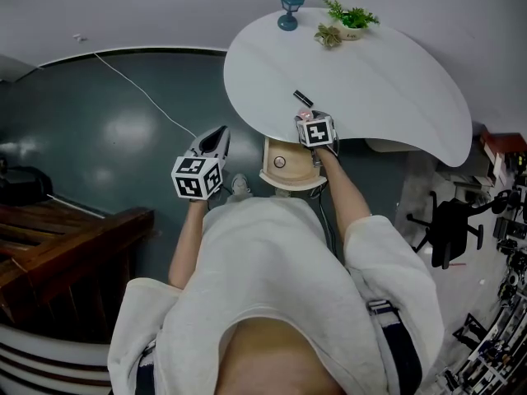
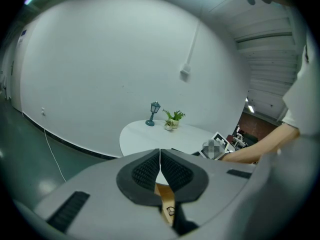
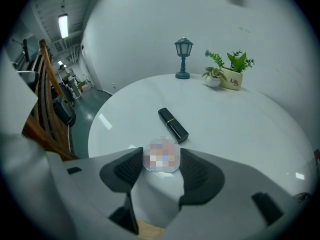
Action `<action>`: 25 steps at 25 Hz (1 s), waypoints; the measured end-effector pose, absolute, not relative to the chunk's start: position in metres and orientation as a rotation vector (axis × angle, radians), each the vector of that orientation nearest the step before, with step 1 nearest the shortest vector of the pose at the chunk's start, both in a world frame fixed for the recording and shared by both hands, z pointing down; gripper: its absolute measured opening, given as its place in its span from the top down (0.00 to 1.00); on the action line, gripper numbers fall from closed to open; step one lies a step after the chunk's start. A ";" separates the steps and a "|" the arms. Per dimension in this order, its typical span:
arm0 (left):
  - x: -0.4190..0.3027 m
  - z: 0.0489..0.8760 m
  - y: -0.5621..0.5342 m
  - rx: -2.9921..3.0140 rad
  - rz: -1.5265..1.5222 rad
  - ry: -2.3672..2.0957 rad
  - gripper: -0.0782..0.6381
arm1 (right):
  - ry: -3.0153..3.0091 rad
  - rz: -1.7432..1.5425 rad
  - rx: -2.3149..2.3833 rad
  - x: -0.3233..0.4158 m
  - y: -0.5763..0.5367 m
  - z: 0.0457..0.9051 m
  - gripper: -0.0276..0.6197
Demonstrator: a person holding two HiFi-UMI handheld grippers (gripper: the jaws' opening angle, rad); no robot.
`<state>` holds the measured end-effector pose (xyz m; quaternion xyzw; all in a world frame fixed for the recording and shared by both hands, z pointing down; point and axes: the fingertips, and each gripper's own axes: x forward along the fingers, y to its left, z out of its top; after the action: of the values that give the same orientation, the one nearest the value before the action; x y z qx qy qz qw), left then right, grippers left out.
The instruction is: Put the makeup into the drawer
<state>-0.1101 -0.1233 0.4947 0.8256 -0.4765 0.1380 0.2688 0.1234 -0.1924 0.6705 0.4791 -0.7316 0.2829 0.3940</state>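
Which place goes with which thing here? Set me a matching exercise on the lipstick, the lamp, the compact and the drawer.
Things:
1 lipstick
2 lamp
3 compact
4 drawer

Places:
A between the jaws of the right gripper
B open under the near edge of the table
C lying flat on the table top
D standing at the table's far edge

Pairs: 1-C, 2-D, 3-A, 4-B

only one piece of print is showing itself — the white plant pot (image 3: 234, 79) is carrying what looks like "life" on its side, a smaller line beneath being too tiny to read.
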 end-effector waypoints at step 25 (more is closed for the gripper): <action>-0.055 0.505 -0.112 2.320 0.428 -1.087 0.87 | -1.977 0.726 1.234 0.124 -0.097 0.647 0.61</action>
<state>-0.0546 -0.1118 0.5048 0.8603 -0.4031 0.1587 0.2688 0.1235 -0.0974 0.6471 0.4747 -0.7609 0.2792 0.3432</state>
